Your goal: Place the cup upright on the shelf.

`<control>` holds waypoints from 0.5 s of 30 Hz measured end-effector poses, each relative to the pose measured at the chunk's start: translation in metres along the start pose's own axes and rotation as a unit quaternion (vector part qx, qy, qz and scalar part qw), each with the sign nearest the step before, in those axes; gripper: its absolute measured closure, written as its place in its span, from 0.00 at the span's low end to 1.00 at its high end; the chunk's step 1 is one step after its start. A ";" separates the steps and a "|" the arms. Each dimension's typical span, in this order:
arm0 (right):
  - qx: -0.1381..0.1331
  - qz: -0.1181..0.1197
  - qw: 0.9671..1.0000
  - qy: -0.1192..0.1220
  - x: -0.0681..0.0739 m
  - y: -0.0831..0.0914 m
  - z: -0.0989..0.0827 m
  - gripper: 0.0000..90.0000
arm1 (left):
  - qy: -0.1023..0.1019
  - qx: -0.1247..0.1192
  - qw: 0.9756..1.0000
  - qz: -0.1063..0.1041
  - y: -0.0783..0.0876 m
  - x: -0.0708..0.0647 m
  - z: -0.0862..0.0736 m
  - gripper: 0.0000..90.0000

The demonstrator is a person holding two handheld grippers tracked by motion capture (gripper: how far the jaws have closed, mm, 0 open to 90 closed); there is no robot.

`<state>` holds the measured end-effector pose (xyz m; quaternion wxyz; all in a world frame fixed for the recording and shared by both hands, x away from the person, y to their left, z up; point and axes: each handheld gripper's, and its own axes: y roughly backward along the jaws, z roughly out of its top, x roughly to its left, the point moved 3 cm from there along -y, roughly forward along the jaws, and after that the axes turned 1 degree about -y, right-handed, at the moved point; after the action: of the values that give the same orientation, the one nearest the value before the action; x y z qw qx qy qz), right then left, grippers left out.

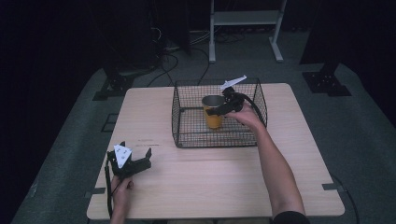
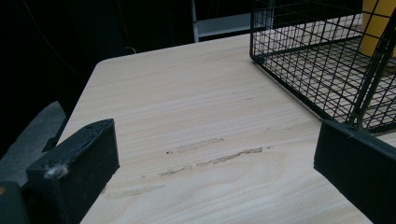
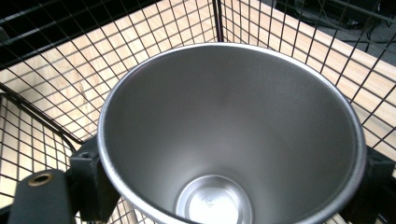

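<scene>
Gripping the yellow cup (image 1: pixel 213 113) inside the wire basket (image 1: pixel 187 135): right gripper (image 1: pixel 219 111) has its jaws closed around the upper wall, one pad on each side just below the rim. In the right gripper view the cup's steel interior (image 3: pixel 229 140) sits squarely between the pads (image 3: pixel 91 179), mouth up, empty. From the high view I can't tell whether the base is on the basket floor or just off it.

Left gripper (image 1: pixel 135 163) hovers over bare table (image 2: pixel 187 116), jaws wide apart, nothing between its fingers; basket corner lies ahead and beyond its right finger.

Step looks like either a pick from the basket or a placement into it; can't tell which. Next move needs a straight vertical path so the cup clears the basket wall near the fingertips, squeeze held steady, cup kept upright.
</scene>
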<state>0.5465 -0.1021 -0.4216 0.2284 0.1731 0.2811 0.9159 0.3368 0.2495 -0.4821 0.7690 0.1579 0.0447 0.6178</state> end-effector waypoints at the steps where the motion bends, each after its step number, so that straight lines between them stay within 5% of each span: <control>1: 0.001 -0.001 1.000 0.001 0.000 -0.001 0.000 0.14 | 0.000 0.000 1.000 0.000 0.000 0.000 0.000 0.00; 15: 0.023 -0.025 0.999 0.012 -0.002 -0.003 -0.004 0.13 | 0.000 0.000 1.000 -0.001 0.000 0.000 0.000 0.00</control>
<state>0.5476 -0.1029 -0.4267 0.2436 0.1606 0.3089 0.9052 0.3367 0.2494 -0.4821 0.7695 0.1577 0.0443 0.6173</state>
